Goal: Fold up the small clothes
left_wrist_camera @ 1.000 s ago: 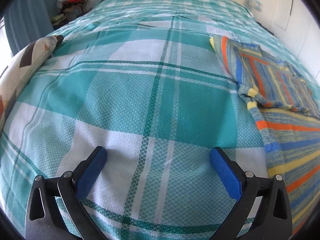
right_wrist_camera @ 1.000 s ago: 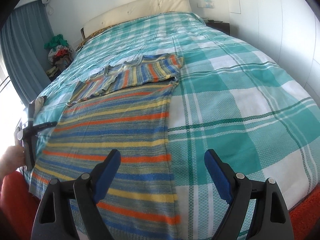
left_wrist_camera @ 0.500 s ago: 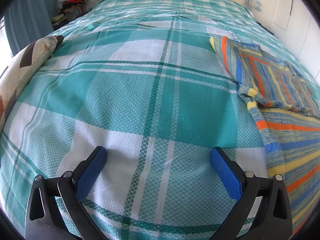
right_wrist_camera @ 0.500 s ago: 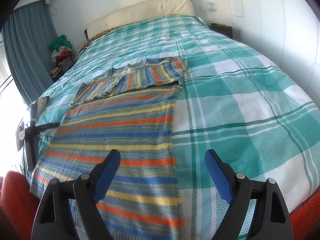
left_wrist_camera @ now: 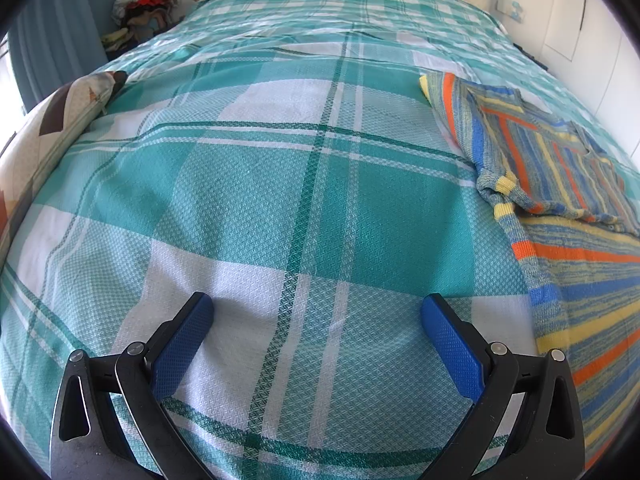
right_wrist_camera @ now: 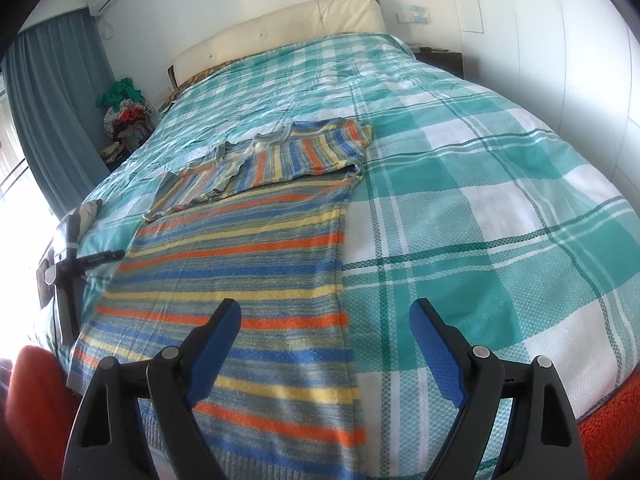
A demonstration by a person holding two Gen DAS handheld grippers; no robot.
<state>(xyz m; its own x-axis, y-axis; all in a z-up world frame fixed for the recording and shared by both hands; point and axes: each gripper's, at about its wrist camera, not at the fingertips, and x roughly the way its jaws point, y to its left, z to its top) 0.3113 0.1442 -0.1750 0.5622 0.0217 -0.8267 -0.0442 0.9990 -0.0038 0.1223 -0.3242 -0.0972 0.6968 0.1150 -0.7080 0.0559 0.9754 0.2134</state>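
both grippers, left (left_wrist_camera: 316, 320) and right (right_wrist_camera: 325, 322), gape empty over striped garment (right_wrist_camera: 240, 264), pillow (left_wrist_camera: 48, 120) aside.

Spread flat on teal-and-white plaid bedspread (right_wrist_camera: 460, 184): knitted garment striped orange, blue and yellow (right_wrist_camera: 248, 264), sleeves folded in at 12 o'clock. Right tool (right_wrist_camera: 325, 312) with blue pads gaping wide at 6 o'clock, holding nothing. Left tool (right_wrist_camera: 76, 260) at 9 o'clock. Cream headboard (right_wrist_camera: 280, 36) at 12.

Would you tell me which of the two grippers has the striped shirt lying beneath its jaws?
The right gripper: the striped shirt lies under its open jaws. The left gripper hangs open over bare checked bedspread, with the shirt off to its right.
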